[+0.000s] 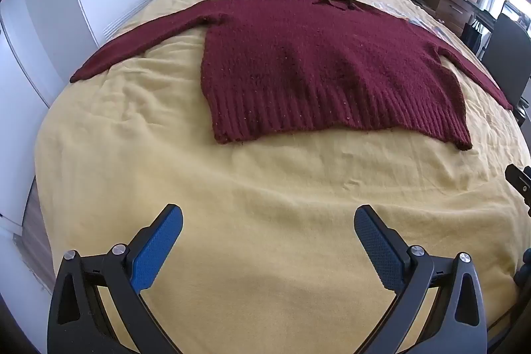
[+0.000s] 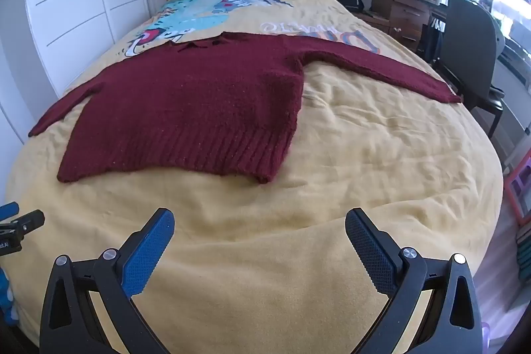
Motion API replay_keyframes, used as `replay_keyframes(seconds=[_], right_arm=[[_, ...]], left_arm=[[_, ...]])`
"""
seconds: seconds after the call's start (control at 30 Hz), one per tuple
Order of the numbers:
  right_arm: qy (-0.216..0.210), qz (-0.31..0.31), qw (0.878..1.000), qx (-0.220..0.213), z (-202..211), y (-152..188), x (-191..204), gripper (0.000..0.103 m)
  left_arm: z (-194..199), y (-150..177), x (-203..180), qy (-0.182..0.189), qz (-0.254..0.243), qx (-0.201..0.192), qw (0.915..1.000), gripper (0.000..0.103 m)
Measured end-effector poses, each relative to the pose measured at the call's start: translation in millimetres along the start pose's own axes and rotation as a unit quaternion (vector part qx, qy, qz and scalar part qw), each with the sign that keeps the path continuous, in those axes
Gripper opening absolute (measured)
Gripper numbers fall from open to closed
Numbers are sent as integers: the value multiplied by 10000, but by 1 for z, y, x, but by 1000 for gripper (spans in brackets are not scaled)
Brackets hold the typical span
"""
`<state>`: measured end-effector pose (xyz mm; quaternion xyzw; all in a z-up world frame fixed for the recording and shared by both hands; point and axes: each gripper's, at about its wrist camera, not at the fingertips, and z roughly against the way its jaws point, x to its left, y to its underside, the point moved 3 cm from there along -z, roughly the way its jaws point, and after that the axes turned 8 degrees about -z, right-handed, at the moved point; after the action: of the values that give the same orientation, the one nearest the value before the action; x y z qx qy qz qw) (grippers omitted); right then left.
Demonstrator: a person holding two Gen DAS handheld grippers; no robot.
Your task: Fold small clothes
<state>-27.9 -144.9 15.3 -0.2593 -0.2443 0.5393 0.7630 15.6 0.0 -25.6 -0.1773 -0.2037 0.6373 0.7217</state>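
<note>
Fingers (image 2: 146, 257) spread; bedspread (image 2: 332, 155) lettering unreadable; sweater (image 2: 199, 102) flat.

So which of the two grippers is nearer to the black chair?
The right. The chair stands beside the bed on the right gripper's side; the left gripper hovers over the bed's other side, further away.
</note>
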Motion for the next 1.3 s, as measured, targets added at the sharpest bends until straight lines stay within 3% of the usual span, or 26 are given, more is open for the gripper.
replay_keyframes(seconds=[1.3], right_arm=[[-7, -12, 10000, 27, -2, 0, -1, 103]], left_arm=[[-4, 5, -4, 196, 115, 26, 9997, 102]])
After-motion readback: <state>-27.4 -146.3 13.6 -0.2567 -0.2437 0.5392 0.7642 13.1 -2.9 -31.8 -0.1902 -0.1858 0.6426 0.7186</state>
